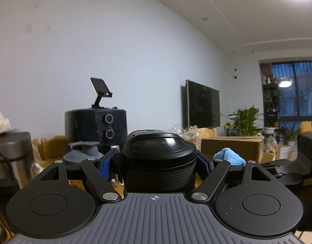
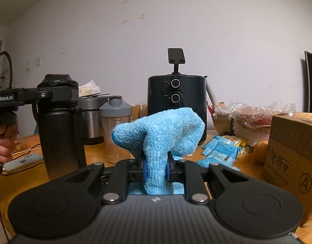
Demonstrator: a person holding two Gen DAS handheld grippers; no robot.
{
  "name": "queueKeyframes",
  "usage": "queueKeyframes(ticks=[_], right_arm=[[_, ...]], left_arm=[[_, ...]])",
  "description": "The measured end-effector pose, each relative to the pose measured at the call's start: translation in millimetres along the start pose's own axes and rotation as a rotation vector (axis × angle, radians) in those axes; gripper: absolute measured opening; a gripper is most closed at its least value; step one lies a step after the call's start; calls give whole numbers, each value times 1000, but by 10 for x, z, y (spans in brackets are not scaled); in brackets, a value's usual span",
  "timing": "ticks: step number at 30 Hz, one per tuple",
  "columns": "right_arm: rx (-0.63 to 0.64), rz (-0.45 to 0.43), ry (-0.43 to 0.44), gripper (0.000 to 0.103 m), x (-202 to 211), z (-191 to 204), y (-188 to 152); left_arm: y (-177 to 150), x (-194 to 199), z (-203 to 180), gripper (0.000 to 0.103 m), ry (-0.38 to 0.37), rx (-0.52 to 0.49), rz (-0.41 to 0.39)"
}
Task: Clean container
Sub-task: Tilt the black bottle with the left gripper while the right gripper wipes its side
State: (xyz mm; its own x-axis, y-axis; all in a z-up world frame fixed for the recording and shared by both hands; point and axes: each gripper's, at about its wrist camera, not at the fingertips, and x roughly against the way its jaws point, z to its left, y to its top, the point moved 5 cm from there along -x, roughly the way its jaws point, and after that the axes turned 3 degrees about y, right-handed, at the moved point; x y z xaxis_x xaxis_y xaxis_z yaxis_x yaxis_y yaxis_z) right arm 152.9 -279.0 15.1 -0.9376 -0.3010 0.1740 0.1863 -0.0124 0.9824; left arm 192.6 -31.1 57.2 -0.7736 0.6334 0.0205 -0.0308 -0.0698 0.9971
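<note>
My left gripper [image 1: 159,162] is shut on the black lidded bottle [image 1: 159,158], gripping it just below the lid. In the right wrist view the same black bottle [image 2: 58,130] stands upright at the left with the left gripper [image 2: 54,95] clamped around its neck. My right gripper [image 2: 157,171] is shut on a light blue microfibre cloth [image 2: 162,134], which bunches up above the pads. The cloth [image 1: 229,155] also shows in the left wrist view, to the right of the bottle. Cloth and bottle are apart.
A dark air fryer [image 2: 177,97] with a phone stand stands at the back of the wooden table [image 2: 249,168]. A grey-lidded shaker cup [image 2: 115,126], a steel pot [image 2: 90,118], blue packets [image 2: 221,150], plastic bags and a cardboard box [image 2: 292,162] crowd it.
</note>
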Motion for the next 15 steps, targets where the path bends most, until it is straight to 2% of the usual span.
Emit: queueKeyframes(ticks=[1,2,8,15], right_arm=[[-1,0,2,13,0,1,-3],[0,1,3,13,1,4,-6],[-2,0,-1,13,18,7,-5],[-5,0,-15,14,28,-6,-12]], left_arm=[[6,10,-14,94,9,-5,-9],[16,26,-22,96,21,-3,-23],[81,80,-99,96,117,7,-56],[114,72,-298,96,309,-13,-31]])
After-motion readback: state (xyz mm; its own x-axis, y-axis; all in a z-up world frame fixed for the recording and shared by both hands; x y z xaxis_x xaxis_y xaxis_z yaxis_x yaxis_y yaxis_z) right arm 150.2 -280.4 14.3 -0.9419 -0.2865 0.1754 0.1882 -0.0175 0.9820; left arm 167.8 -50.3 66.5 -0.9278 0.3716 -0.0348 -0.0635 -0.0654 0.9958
